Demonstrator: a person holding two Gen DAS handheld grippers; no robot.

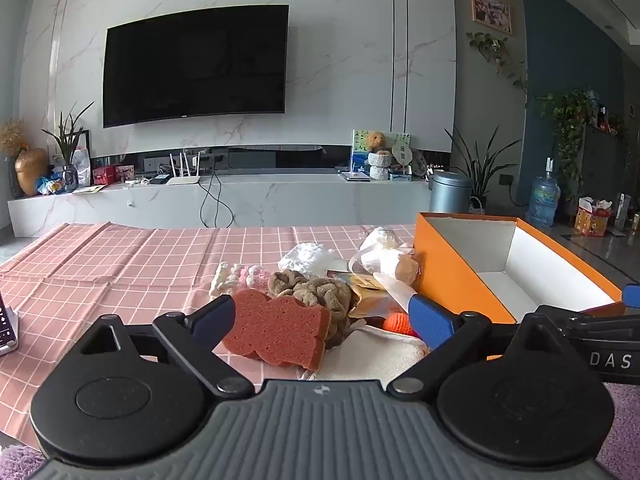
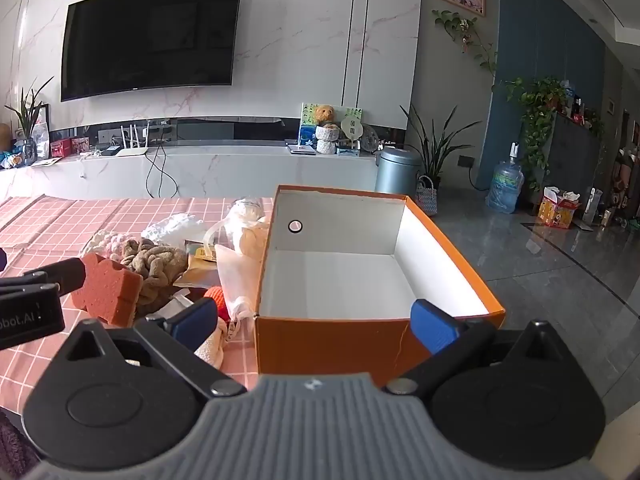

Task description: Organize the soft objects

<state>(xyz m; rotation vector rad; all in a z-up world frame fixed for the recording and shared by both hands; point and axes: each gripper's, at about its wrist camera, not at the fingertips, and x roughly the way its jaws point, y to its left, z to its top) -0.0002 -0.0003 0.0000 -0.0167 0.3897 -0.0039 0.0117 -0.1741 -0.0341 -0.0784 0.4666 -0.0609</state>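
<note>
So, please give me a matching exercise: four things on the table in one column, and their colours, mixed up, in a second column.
Things:
1. sponge
2. box, outer wall
3. tablecloth
4. braided plush

Colours:
A. orange
B. brown-grey
C. brick red
D. pink with white checks

Pairs: 1-C, 2-A, 3-D, 4-B
</note>
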